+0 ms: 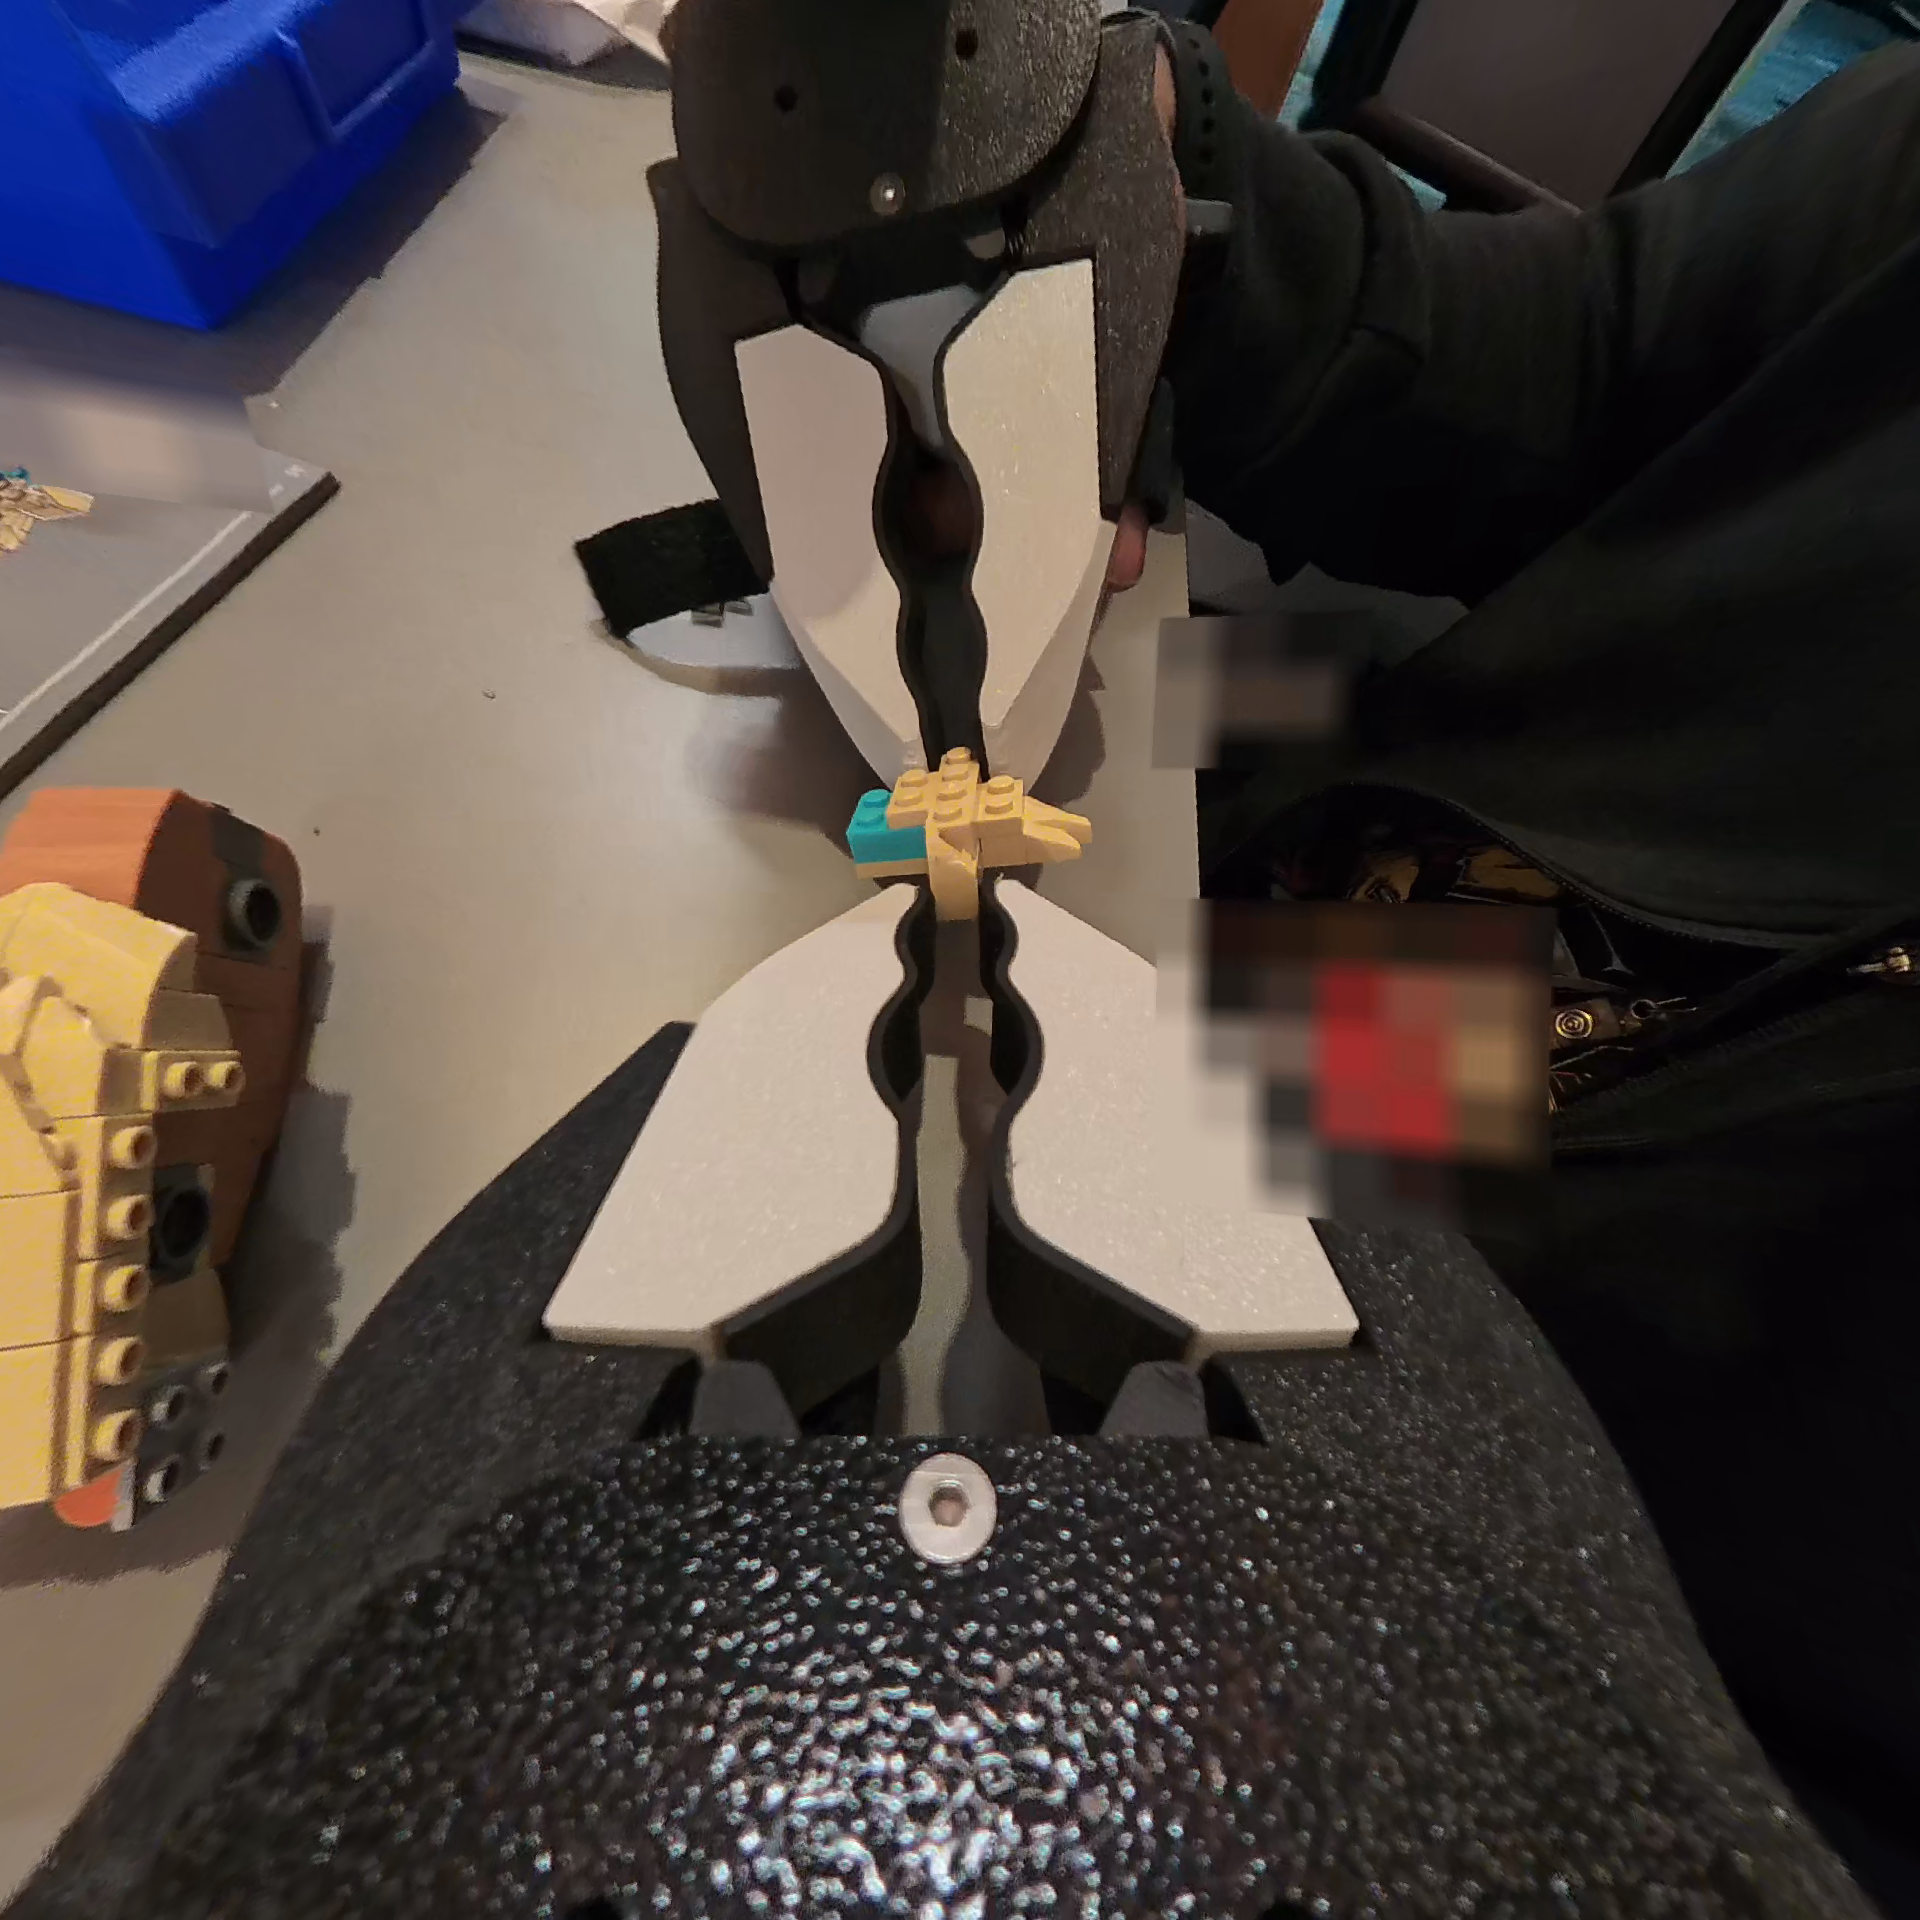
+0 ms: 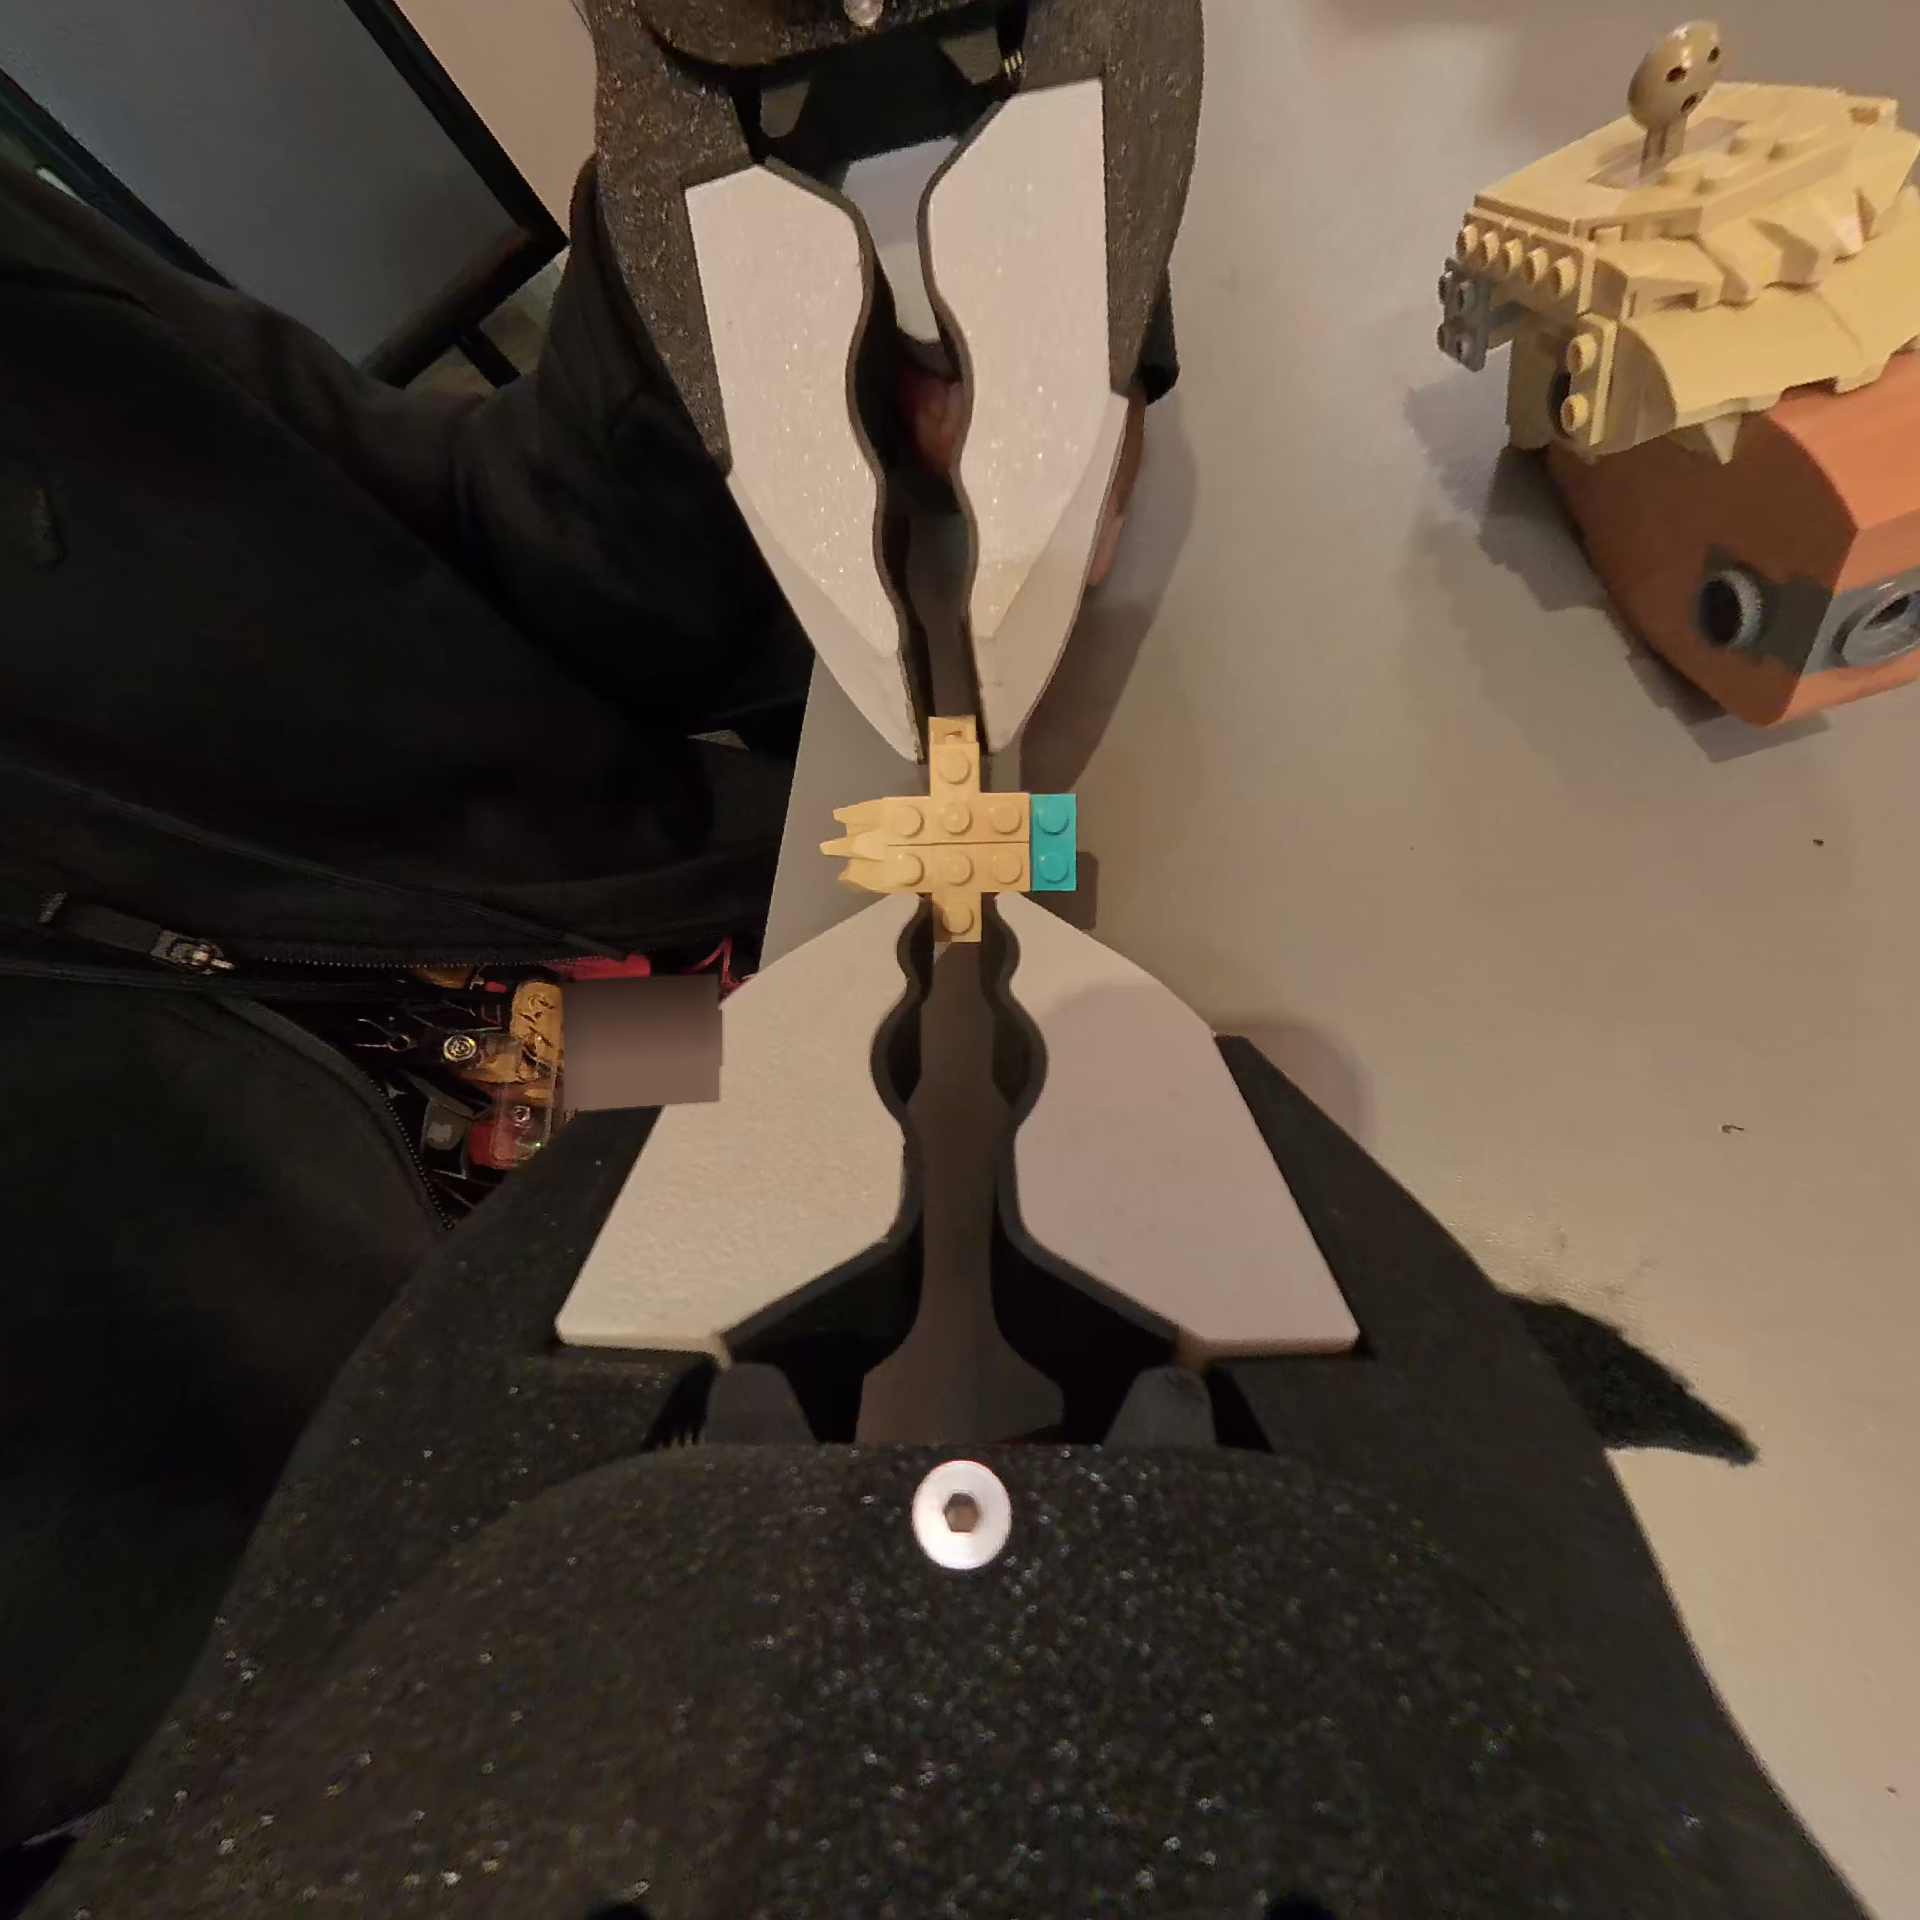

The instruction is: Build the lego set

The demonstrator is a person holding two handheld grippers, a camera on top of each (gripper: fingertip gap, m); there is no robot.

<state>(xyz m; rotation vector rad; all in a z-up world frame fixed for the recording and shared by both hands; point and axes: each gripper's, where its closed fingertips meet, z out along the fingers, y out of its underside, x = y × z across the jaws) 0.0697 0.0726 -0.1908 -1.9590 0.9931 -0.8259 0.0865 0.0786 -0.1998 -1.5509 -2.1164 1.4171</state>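
— What dominates the grey tabletop point(image 2: 1351, 935)?
— A large tan-and-brown brick model point(image 2: 1704, 395), resting well apart from the small tan brick assembly point(image 2: 956, 847) with a teal piece on one end.

— And the assembly itself?
— It sits above the tabletop between two facing tools. The left hand-held gripper point(image 1: 956, 914) pinches its near stub; the right hand-held gripper point(image 2: 958, 930) pinches the opposite stub, pads pressed on tan brick. A blue bin point(image 1: 208, 135) sits beyond, farther out on the tabletop.
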